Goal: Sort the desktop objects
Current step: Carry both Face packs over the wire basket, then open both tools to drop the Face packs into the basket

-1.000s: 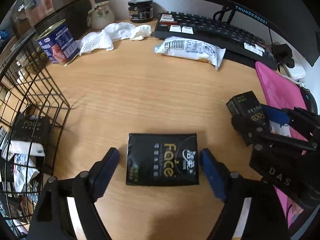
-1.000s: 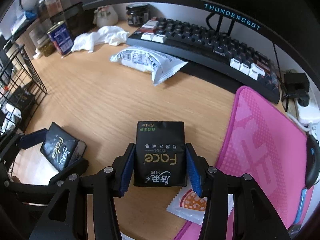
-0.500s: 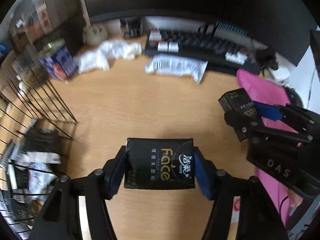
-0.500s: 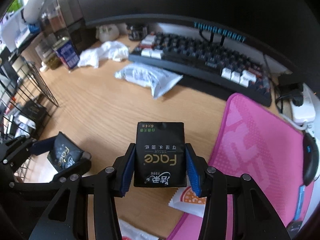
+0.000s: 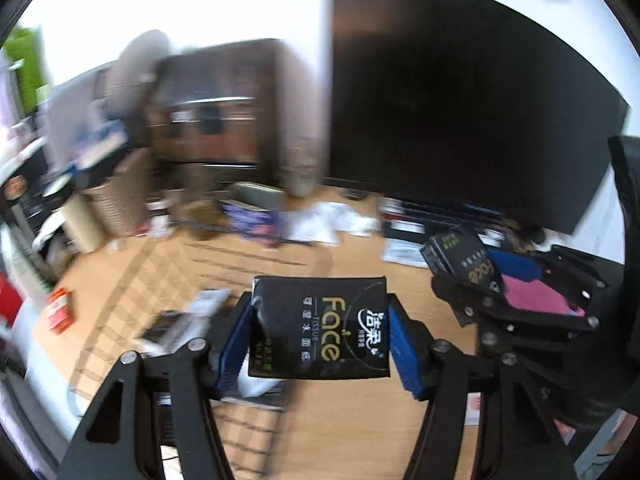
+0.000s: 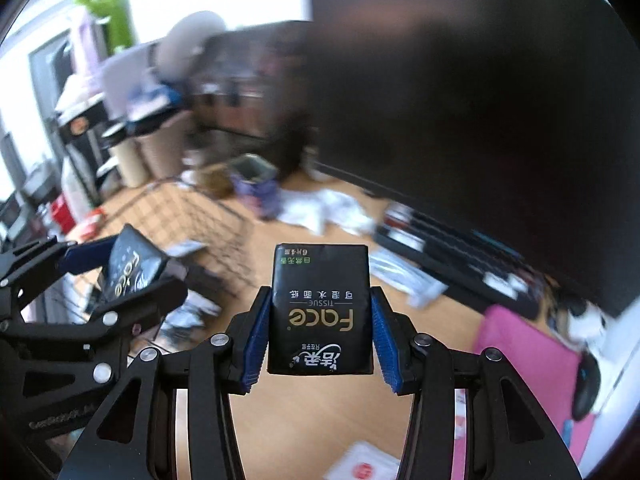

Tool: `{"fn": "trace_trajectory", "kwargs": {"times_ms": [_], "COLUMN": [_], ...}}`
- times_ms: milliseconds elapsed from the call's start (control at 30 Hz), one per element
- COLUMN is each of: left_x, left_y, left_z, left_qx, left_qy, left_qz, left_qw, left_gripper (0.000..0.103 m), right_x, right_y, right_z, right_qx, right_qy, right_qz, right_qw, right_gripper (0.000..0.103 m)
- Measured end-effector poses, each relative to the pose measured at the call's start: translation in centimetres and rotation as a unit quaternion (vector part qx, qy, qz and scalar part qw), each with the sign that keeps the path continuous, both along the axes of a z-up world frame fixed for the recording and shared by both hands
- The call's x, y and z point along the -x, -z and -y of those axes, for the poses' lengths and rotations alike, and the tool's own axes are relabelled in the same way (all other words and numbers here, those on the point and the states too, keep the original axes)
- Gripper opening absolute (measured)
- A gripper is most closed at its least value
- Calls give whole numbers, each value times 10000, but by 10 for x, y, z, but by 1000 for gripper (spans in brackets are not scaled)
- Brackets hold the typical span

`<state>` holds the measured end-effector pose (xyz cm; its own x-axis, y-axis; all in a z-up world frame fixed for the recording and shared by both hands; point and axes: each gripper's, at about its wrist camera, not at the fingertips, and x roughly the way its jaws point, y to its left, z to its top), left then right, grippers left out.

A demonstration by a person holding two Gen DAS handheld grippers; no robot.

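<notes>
A wooden desk fills the near part. A large dark monitor stands far right. Far left, a brown cabinet and white wall under bright daylight.

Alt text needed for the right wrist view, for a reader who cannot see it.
The right gripper holds a black Face tissue pack between its blue jaws, lifted above a wooden desk. At left, the left gripper holds a matching pack near a wire basket; the background is motion-blurred.
</notes>
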<state>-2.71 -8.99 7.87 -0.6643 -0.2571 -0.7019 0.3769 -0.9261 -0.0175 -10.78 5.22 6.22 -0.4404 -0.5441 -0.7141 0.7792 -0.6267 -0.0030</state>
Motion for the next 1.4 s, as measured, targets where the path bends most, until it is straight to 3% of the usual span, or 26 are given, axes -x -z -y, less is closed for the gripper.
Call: {"fn": "trace_trajectory", "kwargs": {"times_ms": [233, 433, 567, 833, 1000, 1200, 1400], "left_x": [-45, -42, -39, -29, -31, -32, -33], "left_y": [22, 50, 64, 79, 80, 74, 74], "left_z": [87, 123, 137, 137, 138, 134, 137], "left_qx": [-36, 0, -314, -212, -277, -8, -84], "left_qy": [-885, -1154, -1144, -1154, -1124, -1204, -1177], "left_qz": [319, 677, 748, 951, 938, 901, 885], "left_qw": [9956, 9910, 9901, 9885, 9888, 9886, 9891], "left_gripper": [68, 68, 68, 68, 68, 73, 73], "right_x": [-47, -62, -59, -55, -54, -58, -57], "right_y": [9, 36, 58, 75, 76, 70, 69], "right_z": [97, 154, 166, 171, 172, 168, 167], "right_qx": [-66, -195, -358, -474, -482, -397, -372], "right_qy": [-874, -1147, -1190, -1221, -1194, -1140, -1107], "right_qz": [121, 357, 490, 550, 564, 359, 407], "right_qw": [9961, 9926, 9910, 9899, 9901, 9920, 9923], "right_gripper": [46, 46, 46, 47, 47, 48, 49]}}
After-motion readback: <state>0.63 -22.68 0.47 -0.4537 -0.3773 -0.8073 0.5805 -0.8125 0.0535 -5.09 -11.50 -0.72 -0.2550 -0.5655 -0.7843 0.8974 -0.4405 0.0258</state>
